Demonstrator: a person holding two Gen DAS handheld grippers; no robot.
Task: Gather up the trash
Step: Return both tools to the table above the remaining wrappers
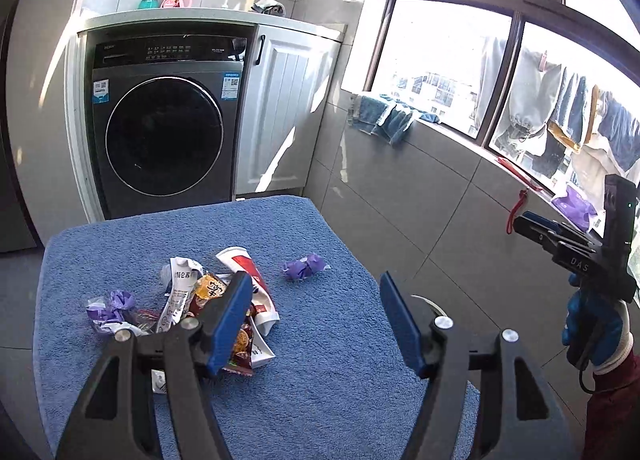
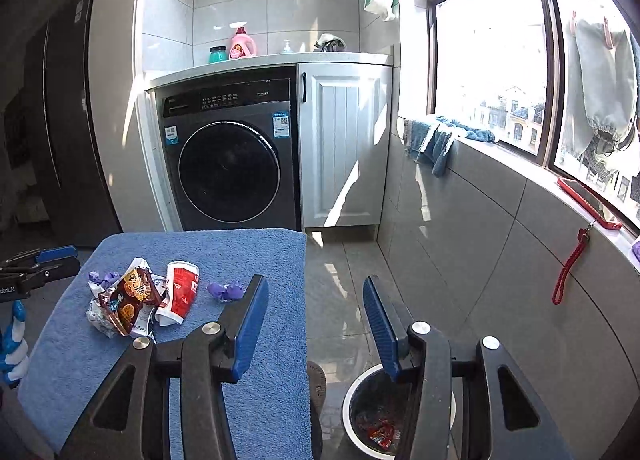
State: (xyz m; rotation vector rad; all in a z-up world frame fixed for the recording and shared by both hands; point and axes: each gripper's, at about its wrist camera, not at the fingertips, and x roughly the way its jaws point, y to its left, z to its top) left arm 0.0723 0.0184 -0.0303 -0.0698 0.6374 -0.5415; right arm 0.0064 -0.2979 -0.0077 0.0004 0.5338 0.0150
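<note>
Lower frame of the left wrist view: left gripper (image 1: 316,324) spread wide, blue pads empty, hanging above the blue terry-covered table (image 1: 320,400). Lower frame of the right wrist view: right gripper (image 2: 316,324) also spread and empty, poised over the floor beside the table, above the round white-rimmed trash bin (image 2: 352,412) at lower right, red wrappers already lying inside. Centre left, on the towel: heap of crumpled snack wrappers (image 1: 188,300), an orange-brown packet on top, a flattened red-and-white paper cup (image 1: 250,276) against it, a scrunched purple wrapper (image 1: 112,306) at its left edge. Slightly apart to the right: a second purple twisted wrapper (image 1: 304,266). Farther back: dark front-loading washing machine (image 1: 164,132), white cabinet door (image 1: 284,112). Likely step: between drops, reaching for the next piece. Next move probably calls for lowering onto one wrapper, pinching it, carrying it over the bin.
</note>
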